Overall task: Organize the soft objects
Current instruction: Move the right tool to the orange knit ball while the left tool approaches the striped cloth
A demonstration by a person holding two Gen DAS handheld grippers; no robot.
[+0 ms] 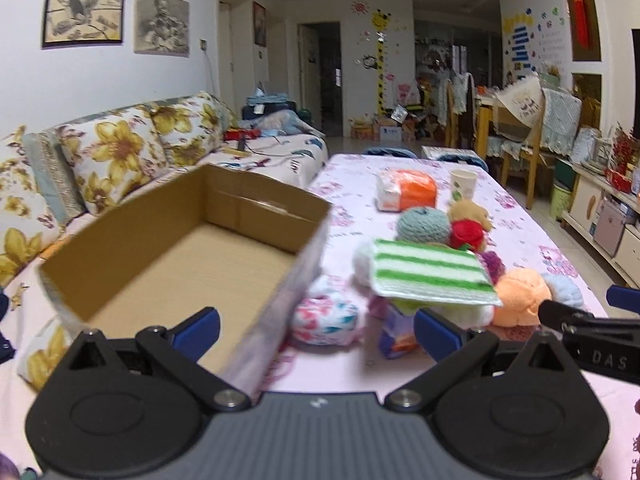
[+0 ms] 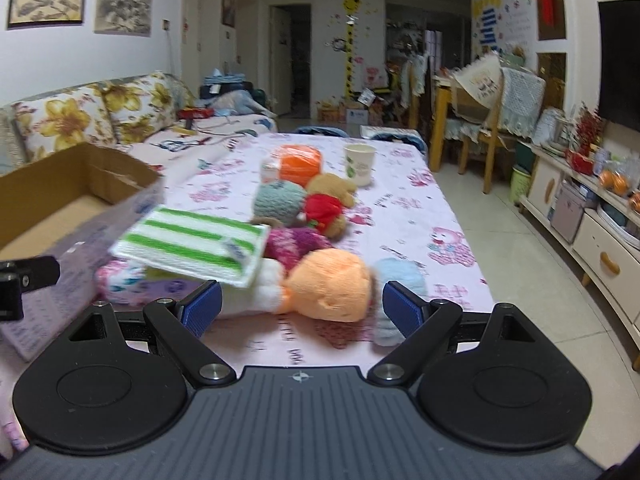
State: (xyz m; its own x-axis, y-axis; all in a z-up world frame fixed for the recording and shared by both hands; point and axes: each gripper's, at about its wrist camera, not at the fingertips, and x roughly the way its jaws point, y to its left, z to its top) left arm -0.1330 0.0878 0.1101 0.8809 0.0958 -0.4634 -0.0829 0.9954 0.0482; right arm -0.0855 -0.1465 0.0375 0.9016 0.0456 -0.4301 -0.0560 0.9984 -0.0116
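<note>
**Both claws spread before the soft pile**

The left claw [image 1: 316, 330] and right claw [image 2: 302, 306] both stand apart, holding nothing. A green-striped cloth [image 1: 430, 272] rests atop the heap of soft toys [image 2: 332, 284] on the pink surface [image 2: 416, 200]. The cardboard box [image 1: 180, 248] sits left of the pile, empty.

Home living room, floral sofa [image 1: 120, 152], framed pictures [image 1: 82, 10], dining chairs [image 2: 480, 120]
</note>
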